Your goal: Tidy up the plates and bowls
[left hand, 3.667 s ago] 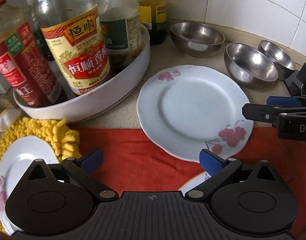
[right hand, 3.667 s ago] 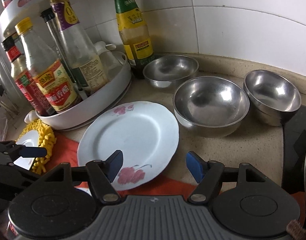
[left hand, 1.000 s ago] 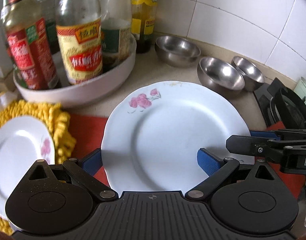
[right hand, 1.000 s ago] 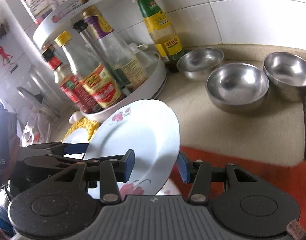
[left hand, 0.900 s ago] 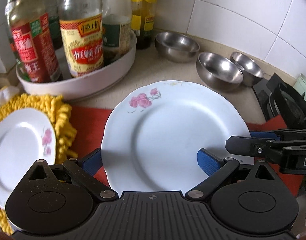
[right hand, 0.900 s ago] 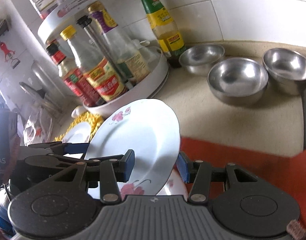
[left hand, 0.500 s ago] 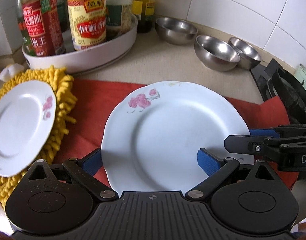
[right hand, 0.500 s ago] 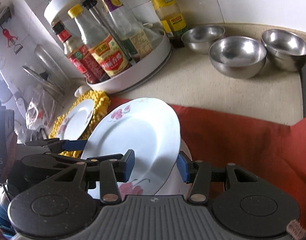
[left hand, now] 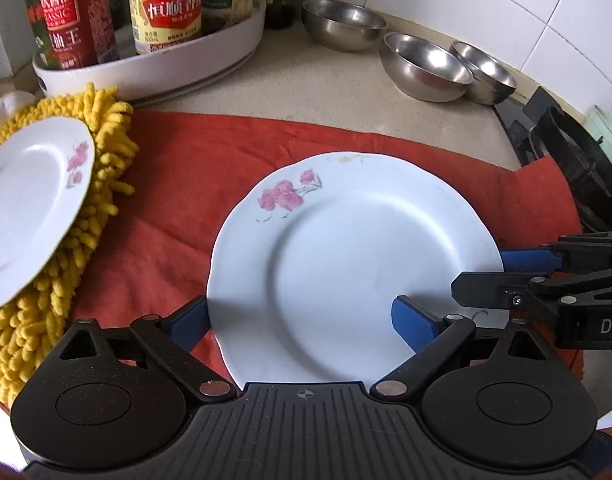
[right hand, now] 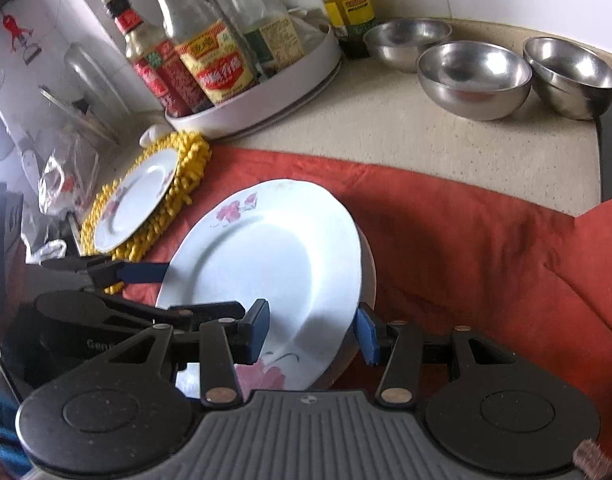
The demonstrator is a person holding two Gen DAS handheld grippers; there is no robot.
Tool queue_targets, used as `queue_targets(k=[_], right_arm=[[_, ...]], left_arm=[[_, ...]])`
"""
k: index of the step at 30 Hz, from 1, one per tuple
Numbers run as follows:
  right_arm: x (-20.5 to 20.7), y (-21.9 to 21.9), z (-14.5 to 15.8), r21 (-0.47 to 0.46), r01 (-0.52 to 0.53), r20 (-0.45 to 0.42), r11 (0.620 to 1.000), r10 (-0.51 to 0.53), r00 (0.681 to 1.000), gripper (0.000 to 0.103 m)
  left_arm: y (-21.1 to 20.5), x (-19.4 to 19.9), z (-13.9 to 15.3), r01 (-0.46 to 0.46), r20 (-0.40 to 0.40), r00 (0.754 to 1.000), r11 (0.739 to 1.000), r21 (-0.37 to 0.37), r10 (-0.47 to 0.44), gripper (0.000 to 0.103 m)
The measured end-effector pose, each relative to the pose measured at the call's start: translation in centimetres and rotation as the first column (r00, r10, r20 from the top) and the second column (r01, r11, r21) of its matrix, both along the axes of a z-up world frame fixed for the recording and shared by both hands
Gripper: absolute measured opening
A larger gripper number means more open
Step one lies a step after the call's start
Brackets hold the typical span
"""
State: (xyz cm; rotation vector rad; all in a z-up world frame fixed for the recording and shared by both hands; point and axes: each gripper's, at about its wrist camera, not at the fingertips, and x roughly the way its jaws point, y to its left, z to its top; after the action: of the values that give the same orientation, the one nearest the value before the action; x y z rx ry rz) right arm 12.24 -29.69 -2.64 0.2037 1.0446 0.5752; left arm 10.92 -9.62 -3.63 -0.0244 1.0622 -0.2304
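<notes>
The floral plate (left hand: pixel 354 264) hangs over the red cloth (left hand: pixel 177 216) at the counter's front edge. Left gripper (left hand: pixel 301 320) and right gripper (right hand: pixel 312 330) each bracket its rim, jaws wide; actual contact cannot be told. Judged rigid, glazed, slippery, breakable: grip the rim.

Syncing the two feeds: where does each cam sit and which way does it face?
Left wrist: on the left gripper, looking forward and down over the large white floral plate and red cloth toward the three steel bowls; its own blue-padded fingers show, and the right gripper enters from the right.
Right wrist: on the right gripper, facing the bottle tray; the left gripper enters at left.
Shared: plate, cloth, bowls, small white plate on yellow mop pad.
</notes>
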Motion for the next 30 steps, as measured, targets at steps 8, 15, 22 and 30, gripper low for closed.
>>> queue_targets(k=[8, 15, 22, 30], right_arm=[[-0.6, -0.4, 0.2, -0.052, -0.054, -0.015, 0.997, 0.053, 0.998, 0.046], [-0.6, -1.1, 1.9, -0.084, -0.036, 0.047, 0.996, 0.040, 0.998, 0.046], [0.9, 0.6, 3.3, -0.075, -0.029, 0.111, 0.997, 0.038, 0.993, 0.046], [3.2, 8.6, 4.4, -0.015, -0.166, 0.170, 0.986, 0.166, 0.971, 0.047]], left_arm=[[0.9, -0.5, 0.8, 0.009, 0.031, 0.999, 1.000, 0.016, -0.009, 0.097], [3.8, -0.6, 1.6, -0.062, 0.041, 0.997, 0.998, 0.013, 0.062, 0.098], [8.5, -0.5, 2.7, -0.191, 0.073, 0.979, 0.981, 0.024, 0.189, 0.098], [16.6, -0.2, 3.8, -0.378, 0.106, 0.922, 0.925, 0.033, 0.373, 0.100]])
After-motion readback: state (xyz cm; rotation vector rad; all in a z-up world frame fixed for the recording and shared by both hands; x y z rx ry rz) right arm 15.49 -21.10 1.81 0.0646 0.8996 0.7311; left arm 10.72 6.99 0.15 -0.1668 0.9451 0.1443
